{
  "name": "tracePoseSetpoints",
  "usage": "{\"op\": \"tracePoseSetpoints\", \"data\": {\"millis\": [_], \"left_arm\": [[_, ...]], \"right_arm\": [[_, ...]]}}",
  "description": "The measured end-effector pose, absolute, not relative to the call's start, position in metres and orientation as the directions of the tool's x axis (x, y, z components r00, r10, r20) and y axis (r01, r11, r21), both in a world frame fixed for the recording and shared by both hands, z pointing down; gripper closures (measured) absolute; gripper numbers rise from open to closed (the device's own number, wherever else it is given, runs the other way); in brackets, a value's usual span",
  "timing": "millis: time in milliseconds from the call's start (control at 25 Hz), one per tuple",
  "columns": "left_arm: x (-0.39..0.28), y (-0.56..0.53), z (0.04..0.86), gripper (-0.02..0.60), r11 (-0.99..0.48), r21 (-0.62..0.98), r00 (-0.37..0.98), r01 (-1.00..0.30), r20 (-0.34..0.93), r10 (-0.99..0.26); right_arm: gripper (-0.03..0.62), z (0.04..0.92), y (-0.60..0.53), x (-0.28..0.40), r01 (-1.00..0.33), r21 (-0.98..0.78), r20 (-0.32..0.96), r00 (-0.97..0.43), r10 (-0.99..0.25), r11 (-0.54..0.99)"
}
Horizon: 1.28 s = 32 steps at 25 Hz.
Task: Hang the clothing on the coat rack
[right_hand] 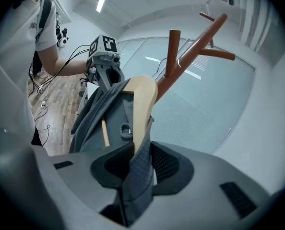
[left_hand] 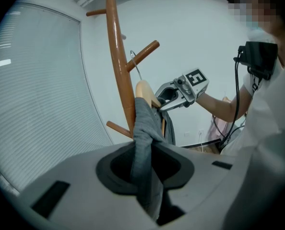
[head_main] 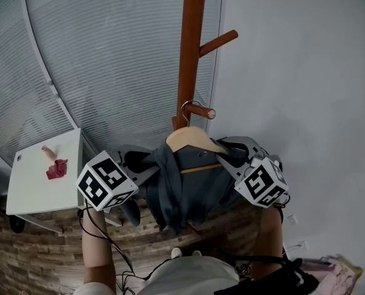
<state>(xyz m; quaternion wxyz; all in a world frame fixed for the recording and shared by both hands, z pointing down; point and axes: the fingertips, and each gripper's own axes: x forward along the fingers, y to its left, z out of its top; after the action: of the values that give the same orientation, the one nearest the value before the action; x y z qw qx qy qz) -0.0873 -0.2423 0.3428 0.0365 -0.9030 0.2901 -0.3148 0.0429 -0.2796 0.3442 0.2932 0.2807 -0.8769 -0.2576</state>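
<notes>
1. Head view: a grey garment (head_main: 188, 189) on a wooden hanger (head_main: 195, 139) sits at the centre of the frame. It hangs against the foot of the coat rack (head_main: 190, 54), whose brown pole runs down from the top edge.
2. The hanger's wire hook (head_main: 185, 109) is at the short lower peg (head_main: 202, 111), just above the garment. It appears to loop over the peg near the pole, though no view shows whether the peg bears the weight yet.
3. The left gripper (head_main: 147, 172), at centre left below its marker cube, is partly closed. In the left gripper view its jaws pinch a fold of the garment's grey cloth (left_hand: 143, 128), which rises from them toward the hanger.
4. The right gripper (head_main: 230, 157), at centre right, stands wider but is also clamped. In the right gripper view its jaws close on the garment's shoulder where the cloth wraps the pale end of the hanger (right_hand: 141, 104).
5. As a judgement, the task is near its end. The garment is on its hanger and the hook has reached a peg. What remains is to settle the hook, let go with both grippers and draw them away.
6. A white table (head_main: 29, 192) at lower left holds a red cloth (head_main: 56, 169), well apart from the work.
</notes>
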Motion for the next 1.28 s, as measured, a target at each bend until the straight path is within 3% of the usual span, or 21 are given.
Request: {"op": "tracePoseSetpoints", "data": {"millis": [1280], "left_arm": [[-0.089, -0.255, 0.358, 0.492, -0.826, -0.264, 0.636, -0.498, 0.536, -0.555]], "right_arm": [[0.473, 0.36, -0.29, 0.041, -0.325, 0.612, 0.402, -0.657, -0.638, 0.721]]}}
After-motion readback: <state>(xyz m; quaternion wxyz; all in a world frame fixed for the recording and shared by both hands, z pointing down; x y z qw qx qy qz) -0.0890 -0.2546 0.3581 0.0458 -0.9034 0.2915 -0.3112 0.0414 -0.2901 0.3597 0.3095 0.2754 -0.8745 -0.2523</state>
